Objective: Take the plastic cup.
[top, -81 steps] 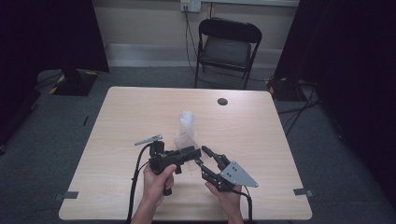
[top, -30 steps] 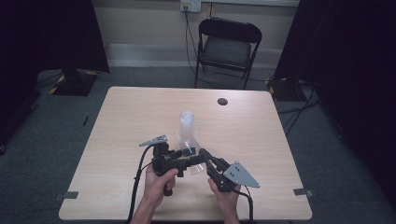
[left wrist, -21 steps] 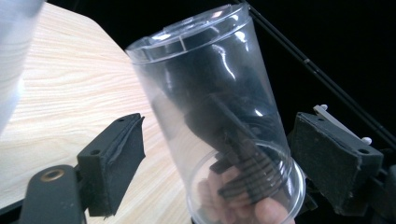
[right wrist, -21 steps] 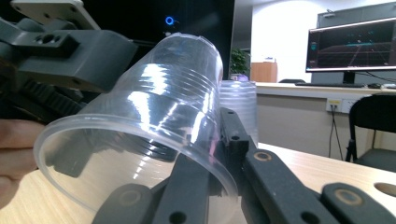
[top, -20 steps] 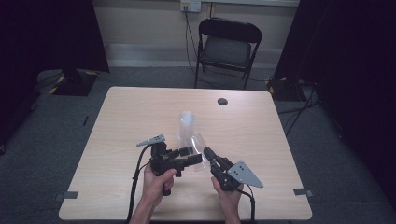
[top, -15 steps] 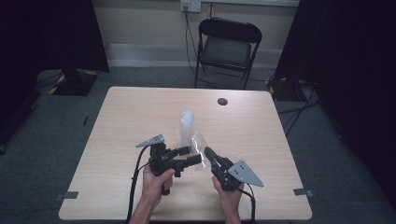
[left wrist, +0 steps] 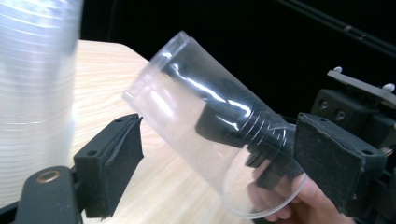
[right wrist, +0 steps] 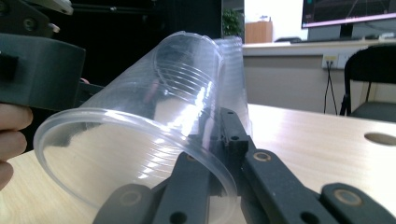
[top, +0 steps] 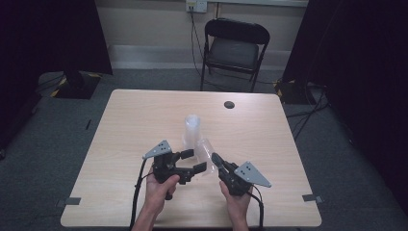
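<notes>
A clear plastic cup (top: 206,148) lies tilted in the air, mouth toward me, near the table's front. My right gripper (top: 214,159) is shut on its wall, one jaw inside the cup (right wrist: 140,140) and one outside; the jaws (right wrist: 223,128) meet at the rim. My left gripper (top: 194,161) has just been opening, and its pads (left wrist: 122,154) stand on both sides of the cup (left wrist: 201,116) without pressing it. A stack of clear cups (top: 192,128) stands upside down just behind.
The light wooden table (top: 144,115) has a round cable hole (top: 229,104) at the back right. A black folding chair (top: 235,45) stands beyond the far edge. Dark curtains hang on both sides.
The left gripper's jaws have spread apart and let go of the cup. The cup stays in the right gripper. Both hands kept their places.
</notes>
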Tool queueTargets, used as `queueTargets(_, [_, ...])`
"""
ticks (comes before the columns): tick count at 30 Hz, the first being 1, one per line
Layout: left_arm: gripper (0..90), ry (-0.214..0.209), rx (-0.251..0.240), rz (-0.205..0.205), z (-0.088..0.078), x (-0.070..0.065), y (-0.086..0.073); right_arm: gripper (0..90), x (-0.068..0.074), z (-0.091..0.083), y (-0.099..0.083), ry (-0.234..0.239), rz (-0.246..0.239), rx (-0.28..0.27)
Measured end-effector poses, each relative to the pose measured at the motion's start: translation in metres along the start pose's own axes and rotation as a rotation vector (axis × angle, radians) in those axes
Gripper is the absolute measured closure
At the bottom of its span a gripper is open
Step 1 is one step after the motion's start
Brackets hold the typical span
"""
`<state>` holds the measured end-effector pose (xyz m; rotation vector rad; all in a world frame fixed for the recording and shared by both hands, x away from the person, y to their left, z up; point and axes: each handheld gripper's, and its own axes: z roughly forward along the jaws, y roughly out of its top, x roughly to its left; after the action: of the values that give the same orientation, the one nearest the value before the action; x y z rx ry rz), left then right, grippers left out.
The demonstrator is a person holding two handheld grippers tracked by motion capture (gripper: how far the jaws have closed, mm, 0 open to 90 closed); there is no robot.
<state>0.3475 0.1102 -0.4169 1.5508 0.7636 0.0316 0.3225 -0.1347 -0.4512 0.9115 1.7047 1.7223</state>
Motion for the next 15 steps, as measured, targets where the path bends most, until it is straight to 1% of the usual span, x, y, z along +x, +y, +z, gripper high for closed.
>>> queueTargets(1, [15.9,0.013,-0.01,0.005,-0.0008,0.0004,-0.0005,90.0,-0.0008,-0.0002,-0.0001,0.0,0.007,0.007])
queueTargets(3, [15.9,0.023,-0.019,0.013,-0.002,0.0018,-0.0008,90.0,-0.0025,-0.0006,-0.0004,-0.004,0.017,0.022])
queueTargets(4, [15.9,0.035,-0.022,0.019,-0.0027,0.0021,-0.001,90.0,-0.003,-0.0009,-0.0004,-0.004,0.022,0.03])
queueTargets(5, [15.9,0.035,-0.022,0.019,-0.0027,0.0021,-0.001,90.0,-0.003,-0.0009,-0.0004,-0.004,0.022,0.03])
queueTargets(6, [15.9,0.043,-0.024,0.028,-0.0033,0.0026,-0.0012,90.0,-0.0035,-0.0008,-0.0004,-0.004,0.023,0.037])
queueTargets(7, [16.0,0.051,-0.027,0.044,-0.0043,0.0033,-0.0014,90.0,-0.0039,-0.0007,-0.0005,-0.004,0.028,0.044])
queueTargets(8, [16.1,0.08,-0.034,0.075,-0.0054,0.0032,-0.0018,90.0,-0.0048,-0.0007,-0.0006,-0.003,0.033,0.061])
queueTargets(9, [16.4,0.08,-0.034,0.075,-0.0054,0.0032,-0.0018,90.0,-0.0048,-0.0007,-0.0006,-0.003,0.033,0.061])
queueTargets(11, [16.8,0.098,-0.032,0.105,-0.0067,0.0036,-0.0022,90.0,-0.0056,-0.0005,-0.0008,0.001,0.044,0.081])
queueTargets(12, [16.8,0.112,-0.024,0.131,-0.0078,0.0038,-0.0029,90.0,-0.0065,-0.0003,-0.0008,-0.003,0.052,0.103])
queueTargets(13, [16.7,0.118,-0.016,0.143,-0.0086,0.0039,-0.0034,90.0,-0.0072,-0.0001,-0.001,-0.002,0.056,0.114])
queueTargets(15, [16.0,0.131,-0.022,0.158,-0.0098,0.0044,-0.0048,90.0,-0.0085,0.0001,-0.0013,-0.001,0.066,0.133])
